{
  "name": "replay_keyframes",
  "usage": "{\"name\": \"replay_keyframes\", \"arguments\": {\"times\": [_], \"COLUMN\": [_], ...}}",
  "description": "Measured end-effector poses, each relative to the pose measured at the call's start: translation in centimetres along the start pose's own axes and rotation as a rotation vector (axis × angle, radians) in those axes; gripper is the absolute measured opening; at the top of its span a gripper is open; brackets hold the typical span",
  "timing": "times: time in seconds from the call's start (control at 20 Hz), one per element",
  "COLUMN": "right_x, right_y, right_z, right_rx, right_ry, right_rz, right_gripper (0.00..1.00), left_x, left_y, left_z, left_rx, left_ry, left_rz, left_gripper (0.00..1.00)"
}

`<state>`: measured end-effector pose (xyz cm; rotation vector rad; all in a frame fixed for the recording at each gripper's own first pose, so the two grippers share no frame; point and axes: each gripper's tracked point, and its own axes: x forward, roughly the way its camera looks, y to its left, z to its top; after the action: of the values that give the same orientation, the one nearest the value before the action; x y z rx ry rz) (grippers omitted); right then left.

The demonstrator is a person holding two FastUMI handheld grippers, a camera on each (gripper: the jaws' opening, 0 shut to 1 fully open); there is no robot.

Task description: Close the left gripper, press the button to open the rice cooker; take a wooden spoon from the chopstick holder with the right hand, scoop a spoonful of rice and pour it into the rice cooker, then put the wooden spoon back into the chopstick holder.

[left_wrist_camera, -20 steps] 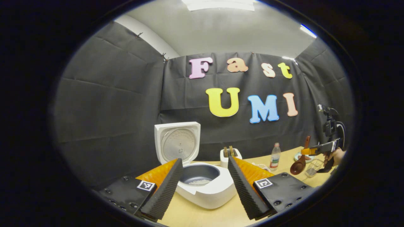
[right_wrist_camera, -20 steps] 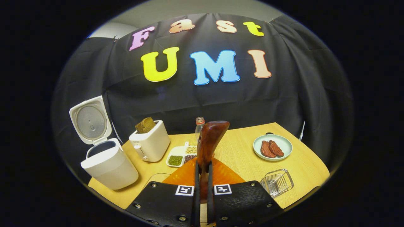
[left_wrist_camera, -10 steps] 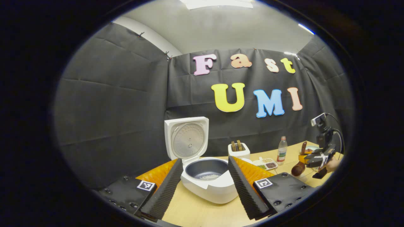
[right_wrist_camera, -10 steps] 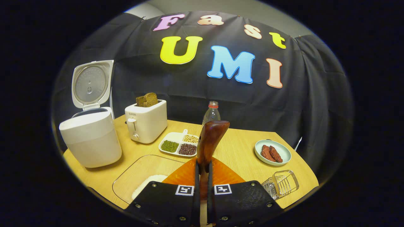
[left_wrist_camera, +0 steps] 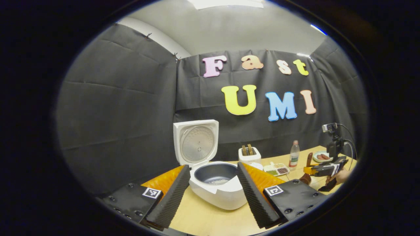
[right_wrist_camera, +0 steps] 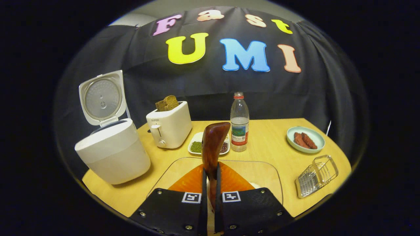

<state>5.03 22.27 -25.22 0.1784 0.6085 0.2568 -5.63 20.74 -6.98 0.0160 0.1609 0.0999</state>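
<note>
Wooden spoon (right_wrist_camera: 212, 149) stands clamped between my right gripper (right_wrist_camera: 210, 200) fingers, above the clear tray (right_wrist_camera: 269, 170). My left gripper (left_wrist_camera: 210, 193) – fingers spread apart – frames the open rice cooker (left_wrist_camera: 216, 182), with rice grains visible in its pot. Toaster (right_wrist_camera: 169, 128) and bottle (right_wrist_camera: 239, 123) lettering is too small to read.

Right gripper view: wooden spoon (right_wrist_camera: 213, 147) bowl is hidden below the right gripper (right_wrist_camera: 210, 200), so load can't be judged, and the clear tray (right_wrist_camera: 262, 167) near edge is covered by it too. Left gripper view: spoon bowl cut off behind the left gripper's (left_wrist_camera: 211, 193) right finger body (only a sliver shows); holding hand (left_wrist_camera: 341, 176) clipped at right edge. Rice grains in the cooker pot (left_wrist_camera: 216, 173) too small to resolve.
</note>
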Motion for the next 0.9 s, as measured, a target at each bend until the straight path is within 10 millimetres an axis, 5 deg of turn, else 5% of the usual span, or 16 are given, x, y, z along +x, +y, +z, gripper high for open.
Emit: {"name": "replay_keyframes", "arguments": {"times": [0.6, 0.75, 0.9], "right_x": [-0.7, -1.1, -1.6], "right_y": [-4.3, -4.7, -4.4], "right_z": [-1.4, -0.3, 1.7], "right_rx": [0.686, 0.766, 0.829], "right_ry": [0.132, 0.125, 0.106], "right_rz": [0.032, 0.055, 0.097], "right_gripper": [0.09, 0.09, 0.09], "left_x": [-0.6, -0.7, -0.9], "left_y": [-0.8, -0.8, -0.8], "left_z": [0.6, 1.0, 1.1], "left_rx": [0.010, 0.017, 0.017], "left_ry": [-0.007, -0.012, -0.016], "left_rz": [0.000, -0.002, -0.003], "left_gripper": [0.98, 0.92, 0.98]}}
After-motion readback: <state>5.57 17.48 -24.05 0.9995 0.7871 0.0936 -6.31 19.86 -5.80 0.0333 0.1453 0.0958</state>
